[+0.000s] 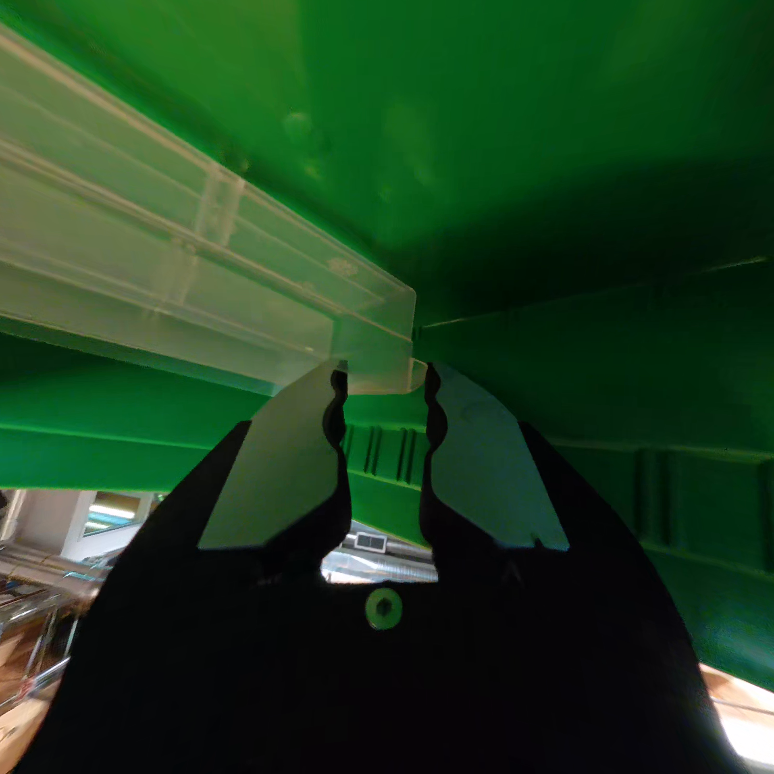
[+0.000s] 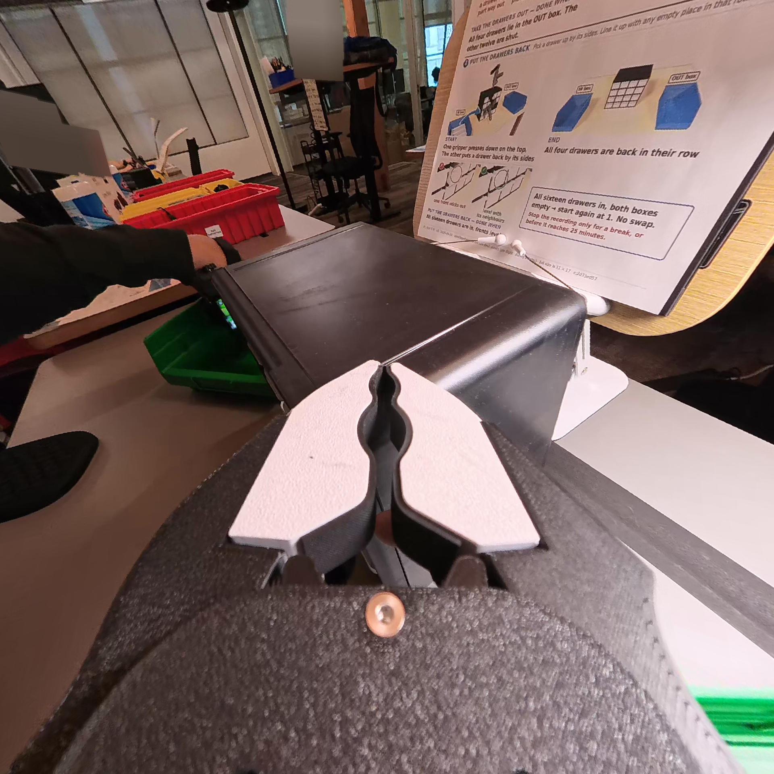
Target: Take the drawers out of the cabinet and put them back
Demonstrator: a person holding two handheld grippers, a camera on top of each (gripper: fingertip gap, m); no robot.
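In the left wrist view a clear plastic drawer (image 1: 176,259) lies slanted inside a green bin (image 1: 502,146). My left gripper (image 1: 383,370) has its white fingers (image 1: 293,452) on both sides of the drawer's small end tab (image 1: 379,372) and grips it. In the right wrist view my right gripper (image 2: 384,367) is shut and empty, its tips resting on the near top edge of the black cabinet (image 2: 377,293). The cabinet's drawer front faces left and is hidden from this view.
A green bin (image 2: 201,356) sits on the table left of the cabinet, with a person's sleeve and hand (image 2: 205,249) reaching into it. Red and yellow bins (image 2: 234,209) stand behind. An instruction board (image 2: 586,146) stands at the right. Another green bin edge (image 2: 733,728) shows at the lower right.
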